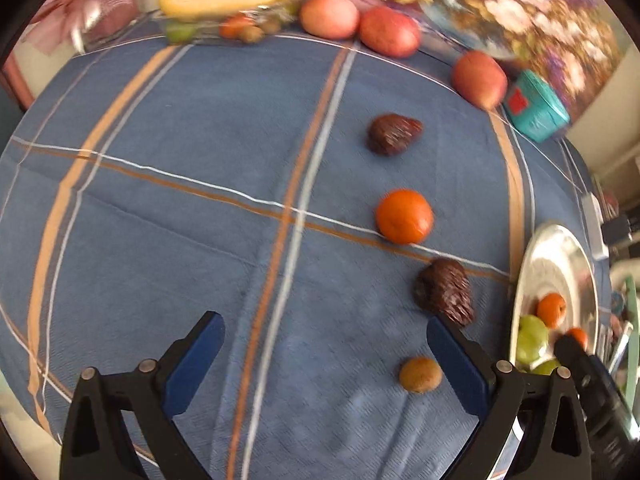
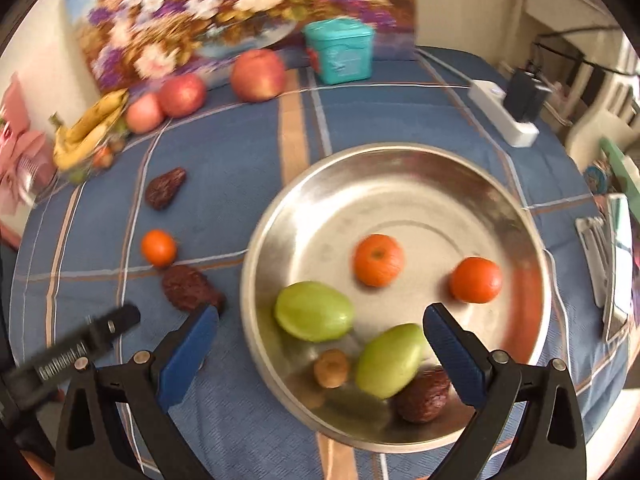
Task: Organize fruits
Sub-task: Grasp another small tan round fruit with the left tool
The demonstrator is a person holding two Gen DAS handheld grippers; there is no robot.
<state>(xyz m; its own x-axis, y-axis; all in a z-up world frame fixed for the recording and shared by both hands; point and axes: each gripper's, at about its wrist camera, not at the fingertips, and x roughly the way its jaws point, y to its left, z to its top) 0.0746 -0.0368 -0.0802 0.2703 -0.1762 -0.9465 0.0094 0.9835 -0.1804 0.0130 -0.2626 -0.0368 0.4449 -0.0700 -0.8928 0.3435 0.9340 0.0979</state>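
My right gripper (image 2: 322, 330) stands open, low over the near side of a steel plate (image 2: 400, 184). Nothing is between its blue fingers (image 2: 452, 344). In the plate lie two oranges (image 2: 378, 260), two green fruits (image 2: 314, 312), a small brown fruit (image 2: 331, 368) and a dark wrinkled fruit (image 2: 424, 394). My left gripper (image 1: 324, 340) is open over the blue cloth and holds nothing. A small brown fruit (image 1: 420, 374) lies just inside its right finger. Beyond it, in a row, are a dark wrinkled fruit (image 1: 444, 290), an orange (image 1: 404, 216) and another dark fruit (image 1: 394, 134).
Three red apples (image 2: 258, 74) and a bunch of bananas (image 2: 90, 128) sit along the back edge, in front of a flower painting. A teal box (image 2: 340, 50) stands behind the plate and a white power strip (image 2: 504, 112) lies to its right. The table edge (image 1: 24, 420) is close on the left.
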